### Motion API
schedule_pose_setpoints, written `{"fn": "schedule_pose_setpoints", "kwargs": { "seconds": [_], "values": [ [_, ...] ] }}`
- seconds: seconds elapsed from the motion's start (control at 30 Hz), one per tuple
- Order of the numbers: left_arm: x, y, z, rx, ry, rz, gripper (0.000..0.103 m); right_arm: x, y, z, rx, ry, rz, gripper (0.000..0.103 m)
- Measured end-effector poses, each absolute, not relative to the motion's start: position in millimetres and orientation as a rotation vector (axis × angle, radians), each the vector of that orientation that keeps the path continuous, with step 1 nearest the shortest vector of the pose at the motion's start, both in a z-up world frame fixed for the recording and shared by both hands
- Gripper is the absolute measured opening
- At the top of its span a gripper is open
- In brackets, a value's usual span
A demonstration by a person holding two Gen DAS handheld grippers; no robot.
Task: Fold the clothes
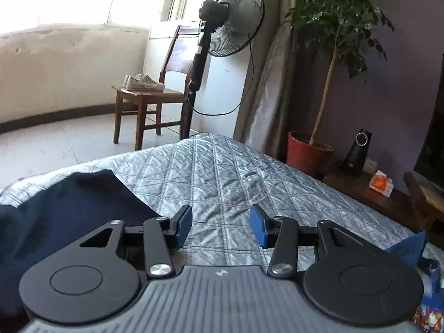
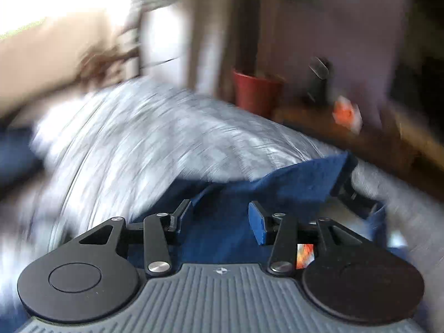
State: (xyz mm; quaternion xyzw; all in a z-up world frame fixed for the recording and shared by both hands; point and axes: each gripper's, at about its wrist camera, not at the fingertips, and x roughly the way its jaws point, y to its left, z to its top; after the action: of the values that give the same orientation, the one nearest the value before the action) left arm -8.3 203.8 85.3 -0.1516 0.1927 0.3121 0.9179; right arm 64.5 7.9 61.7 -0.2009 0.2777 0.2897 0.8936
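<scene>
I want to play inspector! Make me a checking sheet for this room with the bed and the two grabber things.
Surface: quilted silver bedspread, a bit wrinkled.
Job's things: dark navy garment lying on the bed's left part; blue cloth bunched up just ahead of the right gripper.
Clutter: orange packet on the low wooden bench; colourful bits at the bed's right edge, too small to tell.
Grippers: left gripper open over bare bedspread, holding nothing; right gripper open above the blue cloth, its view blurred.
Cables: fan cord hanging in a loop.
Surroundings: standing fan, wooden chair with white shoes, potted tree, black speaker.
</scene>
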Motion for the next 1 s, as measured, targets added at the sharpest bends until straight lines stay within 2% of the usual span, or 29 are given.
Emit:
{"fn": "schedule_pose_setpoints", "kwargs": {
  "seconds": [0.1,0.17,0.27,0.47,0.57,0.6,0.63,0.7,0.8,0.9,1.0],
  "values": [
    [-17,209,88,-0.322,0.417,0.641,0.047,-5,-3,56,-0.639,0.573,0.662,0.044],
    [-25,212,89,-0.336,0.428,0.639,0.051,-36,-15,55,-0.675,0.6,0.661,0.044],
    [-34,215,92,-0.343,0.442,0.642,0.051,-61,-19,44,-0.786,0.633,0.691,0.043],
    [-47,212,97,-0.317,0.442,0.65,0.051,-81,21,31,-0.932,0.487,0.779,0.043],
    [-49,216,96,-0.329,0.442,0.668,0.051,-76,37,25,-0.947,0.465,0.803,0.033],
    [-50,218,96,-0.336,0.443,0.675,0.051,-73,37,27,-0.911,0.477,0.809,0.01],
    [-50,220,95,-0.344,0.446,0.681,0.051,-70,35,32,-0.849,0.5,0.815,0.0],
    [-49,223,93,-0.359,0.453,0.687,0.051,-66,31,38,-0.775,0.528,0.831,0.0],
    [-45,224,91,-0.355,0.47,0.671,0.051,-81,27,39,-0.88,0.469,0.87,0.002],
    [-41,224,90,-0.348,0.476,0.663,0.051,-94,22,39,-0.982,0.394,0.888,0.044],
    [-42,226,88,-0.366,0.478,0.659,0.051,-101,17,39,-1.035,0.391,0.927,0.044]
  ]
}}
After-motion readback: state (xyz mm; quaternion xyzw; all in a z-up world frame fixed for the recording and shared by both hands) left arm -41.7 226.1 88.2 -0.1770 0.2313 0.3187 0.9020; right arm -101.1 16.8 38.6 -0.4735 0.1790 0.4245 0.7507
